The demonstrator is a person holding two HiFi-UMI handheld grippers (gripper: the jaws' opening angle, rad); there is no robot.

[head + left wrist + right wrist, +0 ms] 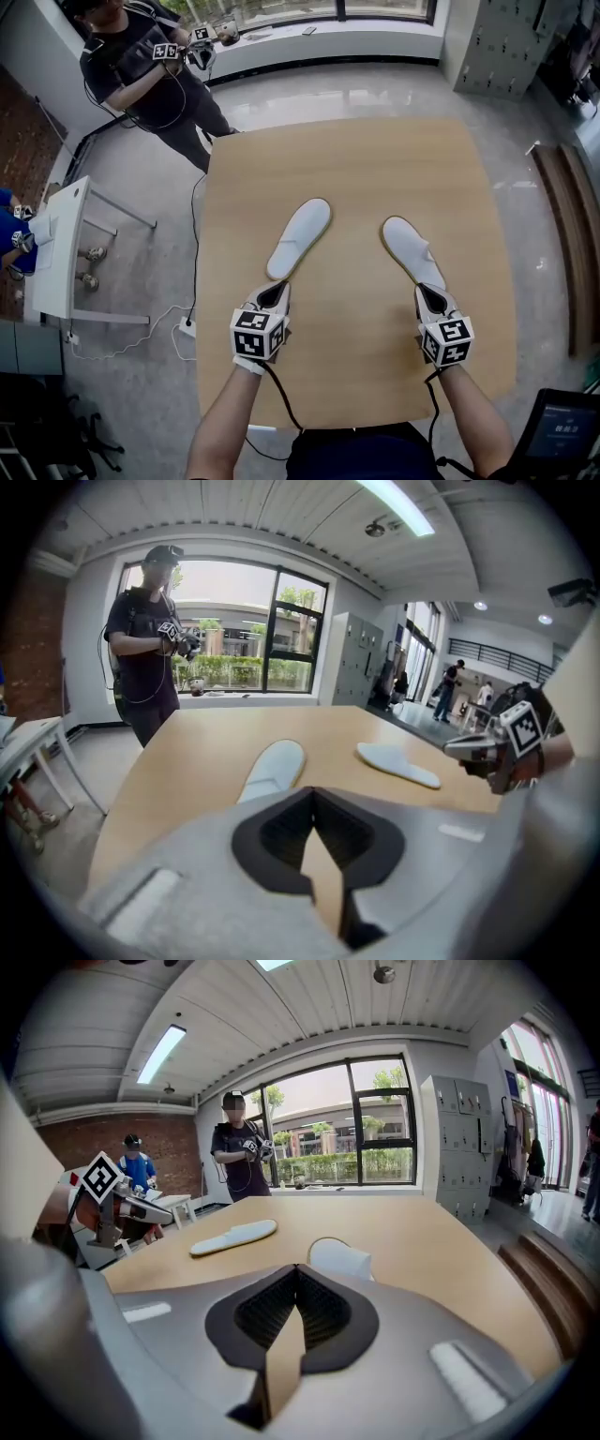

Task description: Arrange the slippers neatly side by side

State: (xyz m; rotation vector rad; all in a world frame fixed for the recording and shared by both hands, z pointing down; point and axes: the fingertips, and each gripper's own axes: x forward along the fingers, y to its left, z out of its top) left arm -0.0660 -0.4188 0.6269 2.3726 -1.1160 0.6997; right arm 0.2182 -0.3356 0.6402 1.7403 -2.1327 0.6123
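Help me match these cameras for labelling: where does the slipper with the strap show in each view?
Head view: slipper with the strap, right of centre on the table, just ahead of the right tool.
Left gripper view: the slipper lies right of centre, further across the table.
Right gripper view: the slipper sits centre, just past the tool's tips.
Shared landmark: the person in black standing beyond the table's far end.

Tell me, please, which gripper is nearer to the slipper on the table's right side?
Right. The right gripper points at the near end of that slipper, close to or touching it; the left gripper is off to its left, beside the other slipper.
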